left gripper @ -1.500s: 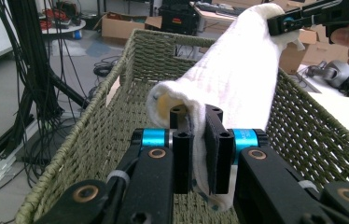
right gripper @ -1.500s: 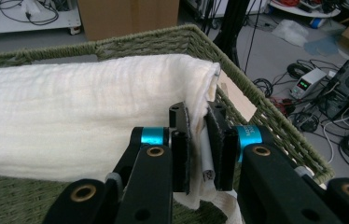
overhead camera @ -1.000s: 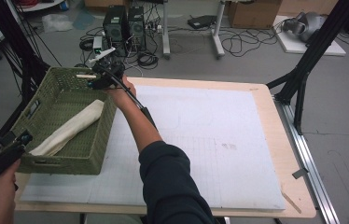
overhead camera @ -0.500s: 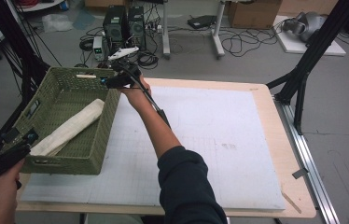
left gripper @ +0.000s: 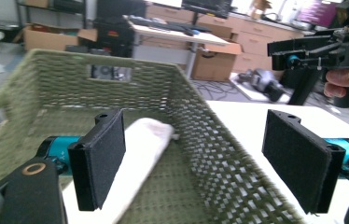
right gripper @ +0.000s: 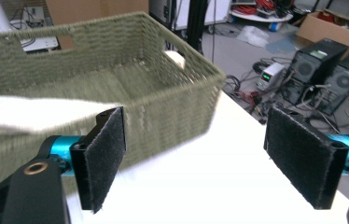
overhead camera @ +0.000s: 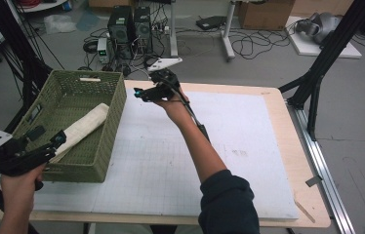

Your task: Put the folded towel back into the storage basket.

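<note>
Both grippers [left gripper: 200, 158] [right gripper: 200, 158] just opened wide, empty; basket [overhead camera: 117, 105] wall half-hides rolled towel [overhead camera: 85, 126].

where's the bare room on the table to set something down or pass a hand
The white mat is bare from the green basket across to its right edge, below and right of the right tool. The wooden strip along the right side is free too. The left end is crowded: the basket holds a rolled cloth, with the left tool at its near rim.
</note>
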### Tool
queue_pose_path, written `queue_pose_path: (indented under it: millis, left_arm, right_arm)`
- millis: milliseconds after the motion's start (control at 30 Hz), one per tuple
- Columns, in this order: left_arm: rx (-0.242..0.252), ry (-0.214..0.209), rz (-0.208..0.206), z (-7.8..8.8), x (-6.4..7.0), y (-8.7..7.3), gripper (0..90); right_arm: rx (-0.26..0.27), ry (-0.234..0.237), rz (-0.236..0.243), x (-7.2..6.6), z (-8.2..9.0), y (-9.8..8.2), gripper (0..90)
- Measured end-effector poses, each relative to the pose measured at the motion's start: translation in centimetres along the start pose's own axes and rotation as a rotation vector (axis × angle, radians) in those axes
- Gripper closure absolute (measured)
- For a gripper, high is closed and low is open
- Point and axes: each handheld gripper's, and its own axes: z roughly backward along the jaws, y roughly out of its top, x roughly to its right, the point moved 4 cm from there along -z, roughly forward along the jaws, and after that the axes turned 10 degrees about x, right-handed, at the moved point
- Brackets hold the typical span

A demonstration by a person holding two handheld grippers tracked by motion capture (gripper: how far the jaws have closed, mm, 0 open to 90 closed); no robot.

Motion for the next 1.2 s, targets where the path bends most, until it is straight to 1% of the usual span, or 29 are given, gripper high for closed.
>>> queue_pose_path:
  millis: [33,67,100,133,167,300,333,400,500,533,567,600,733,767,833,867,900,933,1033,1100,1200]
  left_arm:
    - [-0.006,-0.014,0.001,-0.3,0.3,-0.1,22.1]
    - [-0.010,-0.028,0.001,-0.6,0.6,-0.1,22.4]
    - [-0.013,-0.039,-0.001,-1.0,1.0,-0.2,22.4]
    - [-0.017,-0.054,-0.001,-1.4,1.4,-0.2,22.4]
    - [-0.020,-0.071,-0.006,-1.7,1.8,-0.3,22.4]
    - [-0.029,-0.125,-0.016,-3.2,3.6,-0.4,22.4]
    - [-0.031,-0.138,-0.017,-3.6,4.1,-0.4,22.5]
    - [-0.034,-0.163,-0.015,-4.3,4.9,-0.5,22.6]
    - [-0.037,-0.193,-0.007,-5.2,6.0,-0.6,22.6]
    - [-0.039,-0.203,-0.009,-5.5,6.4,-0.7,22.6]
    - [-0.046,-0.220,-0.015,-5.9,6.9,-0.8,22.6]
    - [-0.049,-0.229,-0.016,-6.2,7.2,-0.9,22.6]
    - [-0.060,-0.280,-0.021,-7.5,9.0,-1.4,22.6]
    - [-0.071,-0.292,-0.018,-7.9,9.4,-1.5,22.6]
    - [-0.085,-0.314,-0.014,-8.3,10.2,-1.7,22.6]
    - [-0.078,-0.326,-0.017,-8.5,10.6,-1.7,22.7]
    - [-0.076,-0.333,-0.030,-8.7,10.9,-1.8,23.1]
    - [-0.083,-0.340,-0.034,-8.9,11.3,-1.9,23.3]
    - [-0.098,-0.365,-0.040,-9.5,12.2,-2.3,23.2]
    - [-0.100,-0.377,-0.038,-9.9,12.8,-2.6,23.2]
    - [-0.111,-0.402,-0.047,-10.5,13.7,-3.2,23.3]
  right_arm:
    - [-0.003,-0.005,-0.003,0.3,0.7,-0.4,19.2]
    - [-0.004,-0.015,-0.010,0.8,2.2,-1.1,18.8]
    - [-0.004,-0.015,-0.010,0.8,2.2,-1.1,18.8]
    - [-0.001,-0.024,-0.015,1.3,3.7,-1.8,18.4]
    - [-0.001,-0.024,-0.015,1.3,3.7,-1.8,18.4]
    - [0.002,-0.056,-0.033,2.3,6.8,-3.1,16.4]
    - [0.009,-0.068,-0.032,2.6,7.6,-3.5,16.2]
    - [0.015,-0.084,-0.044,3.1,9.3,-4.2,16.0]
    - [0.019,-0.103,-0.057,3.7,11.2,-4.9,15.5]
    - [0.013,-0.107,-0.059,3.9,11.8,-5.2,12.3]
    - [0.009,-0.122,-0.067,4.0,12.4,-5.3,11.5]
    - [0.022,-0.132,-0.065,4.2,13.2,-5.5,11.5]
    - [0.028,-0.156,-0.068,4.6,15.4,-6.3,11.5]
    - [0.030,-0.165,-0.065,4.7,16.0,-6.5,11.5]
    - [0.033,-0.181,-0.073,4.9,17.2,-7.0,11.5]
    - [0.039,-0.188,-0.076,5.0,17.8,-7.3,11.5]
    - [0.042,-0.197,-0.078,5.1,18.4,-7.6,11.5]
    - [0.042,-0.205,-0.083,5.1,19.0,-7.9,11.5]
    - [0.043,-0.225,-0.084,5.2,20.6,-8.8,11.5]
    - [0.049,-0.240,-0.094,5.2,21.7,-9.3,11.5]
    - [0.047,-0.263,-0.093,5.2,23.3,-10.4,11.5]
